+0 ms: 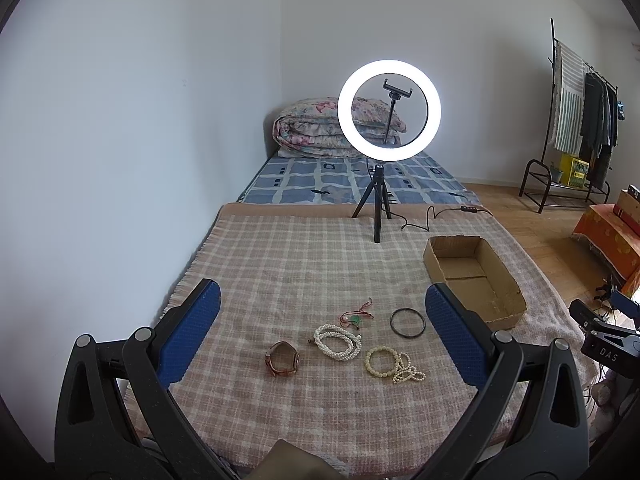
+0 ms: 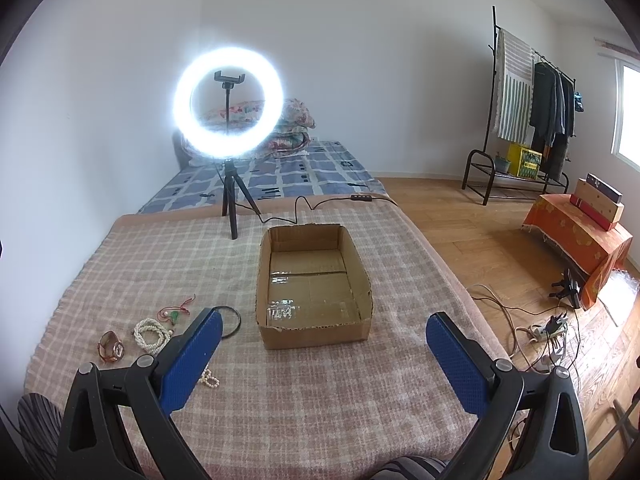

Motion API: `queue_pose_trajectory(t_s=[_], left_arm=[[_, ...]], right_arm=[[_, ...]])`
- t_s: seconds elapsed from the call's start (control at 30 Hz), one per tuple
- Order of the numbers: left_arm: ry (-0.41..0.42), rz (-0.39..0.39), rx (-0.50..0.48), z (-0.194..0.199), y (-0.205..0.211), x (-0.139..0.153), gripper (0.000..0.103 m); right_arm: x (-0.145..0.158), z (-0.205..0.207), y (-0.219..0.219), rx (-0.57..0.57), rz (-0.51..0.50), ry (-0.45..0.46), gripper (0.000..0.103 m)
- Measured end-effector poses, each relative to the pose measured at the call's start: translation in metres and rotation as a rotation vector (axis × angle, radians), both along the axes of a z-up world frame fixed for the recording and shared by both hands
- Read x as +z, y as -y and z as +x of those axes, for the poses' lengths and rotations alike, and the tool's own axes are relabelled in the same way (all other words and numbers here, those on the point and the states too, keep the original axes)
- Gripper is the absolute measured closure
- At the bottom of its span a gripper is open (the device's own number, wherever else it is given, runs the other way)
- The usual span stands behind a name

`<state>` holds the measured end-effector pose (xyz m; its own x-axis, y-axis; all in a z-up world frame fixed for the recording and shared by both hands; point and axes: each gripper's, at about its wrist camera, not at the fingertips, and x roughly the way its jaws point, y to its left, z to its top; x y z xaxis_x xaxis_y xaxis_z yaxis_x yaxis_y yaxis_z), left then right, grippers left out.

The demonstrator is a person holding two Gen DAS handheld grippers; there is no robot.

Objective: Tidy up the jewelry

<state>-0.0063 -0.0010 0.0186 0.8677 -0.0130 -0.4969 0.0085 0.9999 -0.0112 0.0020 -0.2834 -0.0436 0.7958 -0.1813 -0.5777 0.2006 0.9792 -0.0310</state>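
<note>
Well, both tongs hang spread wide above the checked blanket (image 1: pixel 300 264), nothing in either: the left gripper (image 1: pixel 322 334) over the jewelry, the right gripper (image 2: pixel 324 356) over the cardboard box (image 2: pixel 264 276), which stands open. From the left camera, the brown watch (image 1: pixel 282 358) lies at 9 o'clock of the white bead coil (image 1: pixel 337 342); the red cord with a green pendant (image 1: pixel 357 316) sits at 12, the black bangle (image 1: pixel 407 322) at 2, the cream bead bracelet and strand (image 1: pixel 390 365) at 4. The box is at 2 o'clock of the bangle, near it. A lit ring light (image 1: pixel 389 107) stands on its tripod at the blanket's far edge
</note>
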Motion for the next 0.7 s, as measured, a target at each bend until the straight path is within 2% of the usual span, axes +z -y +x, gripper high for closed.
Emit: queue_pose_trajectory(t_s=[0.7], left_arm=[[-0.038, -0.001, 0.012, 0.012, -0.004, -0.015, 0.000]], right_arm=[[-0.010, 0.006, -0.002, 0.011, 0.004, -0.030, 0.000]])
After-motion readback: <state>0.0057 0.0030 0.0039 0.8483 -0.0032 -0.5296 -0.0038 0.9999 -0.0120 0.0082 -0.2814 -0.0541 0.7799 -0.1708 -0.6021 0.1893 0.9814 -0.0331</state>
